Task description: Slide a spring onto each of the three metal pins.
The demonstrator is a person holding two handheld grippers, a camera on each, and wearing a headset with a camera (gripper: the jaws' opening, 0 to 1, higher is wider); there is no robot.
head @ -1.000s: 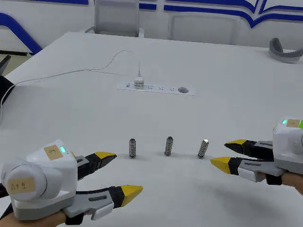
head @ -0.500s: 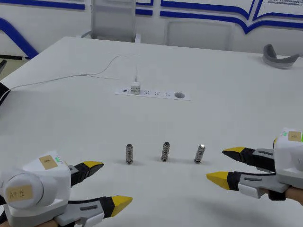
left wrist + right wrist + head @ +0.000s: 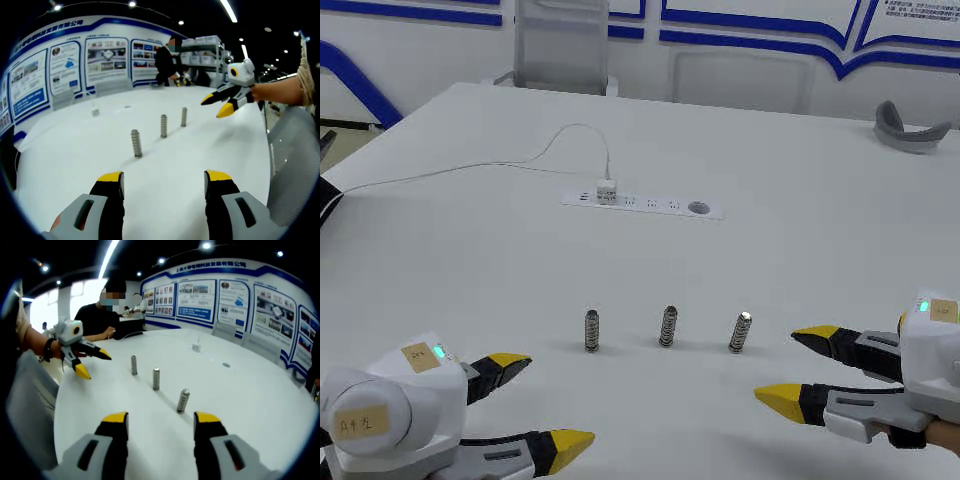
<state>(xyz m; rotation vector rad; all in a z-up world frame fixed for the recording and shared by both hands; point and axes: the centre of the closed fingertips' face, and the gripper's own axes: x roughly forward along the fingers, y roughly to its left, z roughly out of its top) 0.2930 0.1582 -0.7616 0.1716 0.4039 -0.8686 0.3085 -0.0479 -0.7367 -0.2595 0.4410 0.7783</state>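
My left gripper [image 3: 557,398] hung low at the table's [image 3: 440,250] near edge, jaws apart, nothing between them; tan sticker [image 3: 360,422] on its body had handwriting I couldn't read; white cable [image 3: 470,168] ran behind to a plug [image 3: 606,190] in the power strip [image 3: 660,204]; three pins stood upright in a row mid-table, unobstructed: left pin [image 3: 591,330], middle pin [image 3: 667,326], right pin [image 3: 741,332]; each showed the coils of a spring [image 3: 136,143], bright tip on the right one; my right gripper [image 3: 779,364] sat near the right pin, jaws spread, empty; grey band [image 3: 910,125] lay at the far right edge; wall panels [image 3: 220,305] had blue headings, text too small to read.
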